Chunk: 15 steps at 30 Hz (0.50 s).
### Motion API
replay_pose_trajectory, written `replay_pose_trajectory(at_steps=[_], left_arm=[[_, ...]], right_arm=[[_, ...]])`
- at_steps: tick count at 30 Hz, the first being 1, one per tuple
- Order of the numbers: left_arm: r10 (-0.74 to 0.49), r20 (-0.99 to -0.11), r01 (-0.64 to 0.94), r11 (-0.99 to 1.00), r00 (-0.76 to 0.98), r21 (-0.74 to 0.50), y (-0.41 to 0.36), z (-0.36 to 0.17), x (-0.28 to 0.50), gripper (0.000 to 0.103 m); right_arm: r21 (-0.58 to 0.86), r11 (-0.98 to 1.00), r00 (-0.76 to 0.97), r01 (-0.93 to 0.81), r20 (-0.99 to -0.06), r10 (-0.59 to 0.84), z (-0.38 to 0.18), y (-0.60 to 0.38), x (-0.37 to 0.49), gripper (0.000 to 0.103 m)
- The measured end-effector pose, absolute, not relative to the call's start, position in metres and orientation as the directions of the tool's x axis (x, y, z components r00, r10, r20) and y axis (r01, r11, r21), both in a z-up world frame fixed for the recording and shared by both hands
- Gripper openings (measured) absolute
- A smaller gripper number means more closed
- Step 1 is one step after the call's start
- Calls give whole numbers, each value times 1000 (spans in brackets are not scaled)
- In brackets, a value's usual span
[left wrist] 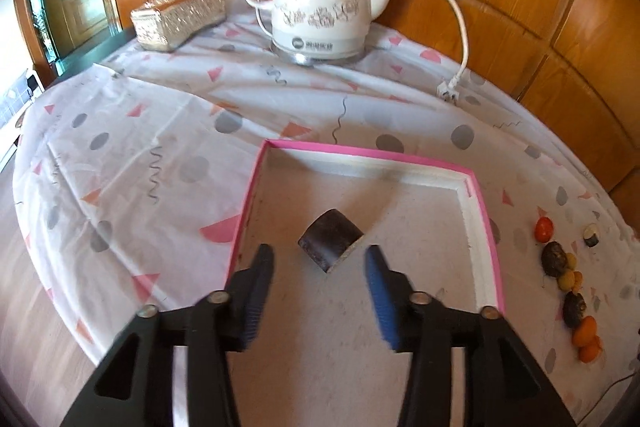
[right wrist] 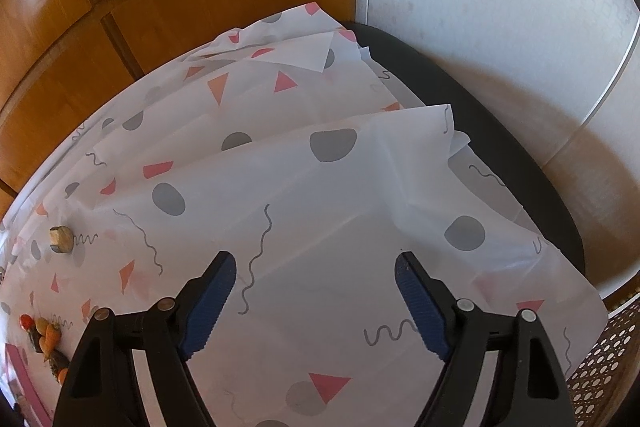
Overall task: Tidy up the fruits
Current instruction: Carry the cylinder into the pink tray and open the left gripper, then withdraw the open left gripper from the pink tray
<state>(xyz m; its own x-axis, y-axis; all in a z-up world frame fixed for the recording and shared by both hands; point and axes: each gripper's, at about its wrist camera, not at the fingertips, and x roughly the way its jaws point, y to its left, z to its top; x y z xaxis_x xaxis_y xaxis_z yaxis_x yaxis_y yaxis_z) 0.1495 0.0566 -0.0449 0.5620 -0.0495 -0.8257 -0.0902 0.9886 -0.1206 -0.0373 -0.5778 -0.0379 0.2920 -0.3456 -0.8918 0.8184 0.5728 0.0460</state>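
The right gripper (right wrist: pixel 316 277), black with blue ribbed pads, hangs with its jaws spread wide and nothing between them, above a white plastic tablecloth (right wrist: pixel 340 187) printed with grey dots, pink triangles and squiggles. Far to its left lies a small beige cut piece (right wrist: pixel 61 239). Nearer, low on the left, sits a cluster of orange, yellow and dark fruits (right wrist: pixel 44 341), beside a pink tray edge (right wrist: pixel 24 375).

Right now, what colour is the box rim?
Pink on the box rim, with a white inner lining. Clearest in the left wrist view.
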Motion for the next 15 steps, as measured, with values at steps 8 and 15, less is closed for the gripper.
replay_pose_trajectory(at_steps=[8, 15], left_arm=[[-76, -780, -42, 991, 621, -129, 60, -18, 104, 60], [-87, -757, -27, 990, 647, -136, 67, -8, 66, 63]], right_arm=[[15, 603, 285, 798, -890, -355, -38, -568, -32, 83], [36, 683, 360, 730, -870, -338, -32, -549, -22, 83]])
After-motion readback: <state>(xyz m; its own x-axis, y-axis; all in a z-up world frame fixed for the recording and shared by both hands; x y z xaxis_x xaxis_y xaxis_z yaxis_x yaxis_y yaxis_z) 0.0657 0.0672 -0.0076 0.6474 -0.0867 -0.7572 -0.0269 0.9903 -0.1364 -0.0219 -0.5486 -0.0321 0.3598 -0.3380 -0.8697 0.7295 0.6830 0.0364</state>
